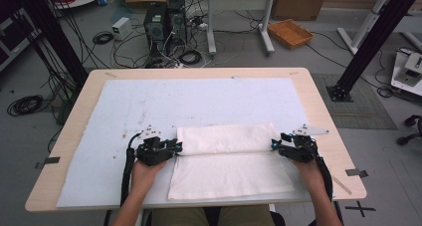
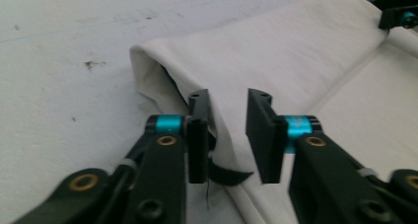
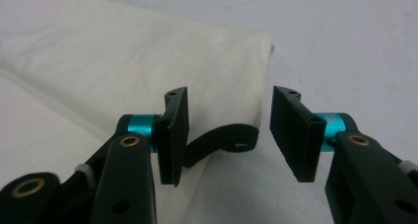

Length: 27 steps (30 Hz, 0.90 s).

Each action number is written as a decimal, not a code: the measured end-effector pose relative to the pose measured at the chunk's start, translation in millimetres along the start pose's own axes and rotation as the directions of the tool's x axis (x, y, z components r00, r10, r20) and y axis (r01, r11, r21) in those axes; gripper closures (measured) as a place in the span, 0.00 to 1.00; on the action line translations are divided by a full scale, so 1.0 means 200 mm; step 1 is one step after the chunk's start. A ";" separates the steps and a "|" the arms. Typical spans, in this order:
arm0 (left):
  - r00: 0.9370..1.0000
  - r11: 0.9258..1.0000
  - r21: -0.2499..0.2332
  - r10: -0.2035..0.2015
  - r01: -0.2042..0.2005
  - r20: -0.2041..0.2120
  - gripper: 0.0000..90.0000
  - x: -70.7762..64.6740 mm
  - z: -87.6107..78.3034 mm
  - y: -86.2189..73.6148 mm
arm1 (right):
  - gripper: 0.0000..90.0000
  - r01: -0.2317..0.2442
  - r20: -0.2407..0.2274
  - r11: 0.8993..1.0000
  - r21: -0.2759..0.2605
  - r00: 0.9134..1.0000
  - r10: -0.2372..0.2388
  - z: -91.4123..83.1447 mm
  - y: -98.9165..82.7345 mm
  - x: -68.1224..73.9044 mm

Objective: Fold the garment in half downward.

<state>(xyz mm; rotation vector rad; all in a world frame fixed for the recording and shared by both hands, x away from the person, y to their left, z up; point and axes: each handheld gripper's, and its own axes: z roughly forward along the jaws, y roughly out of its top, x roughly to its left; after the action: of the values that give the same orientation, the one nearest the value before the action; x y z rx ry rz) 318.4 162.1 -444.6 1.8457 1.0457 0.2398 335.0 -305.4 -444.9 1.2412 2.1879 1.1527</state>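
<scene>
The cream folded cloth (image 1: pixel 229 159) lies at lower centre on the pale blue mat (image 1: pixel 124 111). The left gripper (image 1: pixel 175 147) and right gripper (image 1: pixel 275 145) stand released at its fold; withdraw both level so the layers stay aligned.

The white cloth (image 1: pixel 231 161) lies flat on the pale sheet that covers the table, near the table's front edge and roughly centred between its sides. It is a plain off-white fabric, folded into a rectangle with its long sides running left to right. A straight ridge crosses it from the left side to the right, dividing a narrower far band from a wider near panel. In the left gripper view the far band's left end (image 2: pixel 162 71) bulges up as a soft, rounded fold. In the right gripper view the far right corner (image 3: pixel 256 46) lies neat and square.
</scene>
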 end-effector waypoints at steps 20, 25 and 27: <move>0.962 0.981 -0.185 0.105 -0.059 0.250 0.97 -0.10 -0.28 -0.10 | 0.92 0.124 -0.054 0.979 -0.159 0.989 -0.134 -0.33 -0.09 0.14; 0.952 0.983 -0.180 0.099 -0.048 0.289 0.97 -0.12 -0.33 -0.16 | 0.92 0.122 -0.058 0.978 -0.168 0.989 -0.133 -0.41 -0.15 0.16; 0.942 0.987 -0.152 0.105 -0.059 0.317 0.97 -0.15 -0.35 -0.20 | 0.92 0.126 -0.072 0.979 -0.158 0.988 -0.139 -0.44 -0.19 0.18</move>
<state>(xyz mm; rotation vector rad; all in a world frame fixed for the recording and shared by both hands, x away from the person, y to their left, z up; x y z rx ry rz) 239.6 191.6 -433.5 1.7303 0.7064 0.0525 238.1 -327.0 -419.8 0.9851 2.1580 1.3098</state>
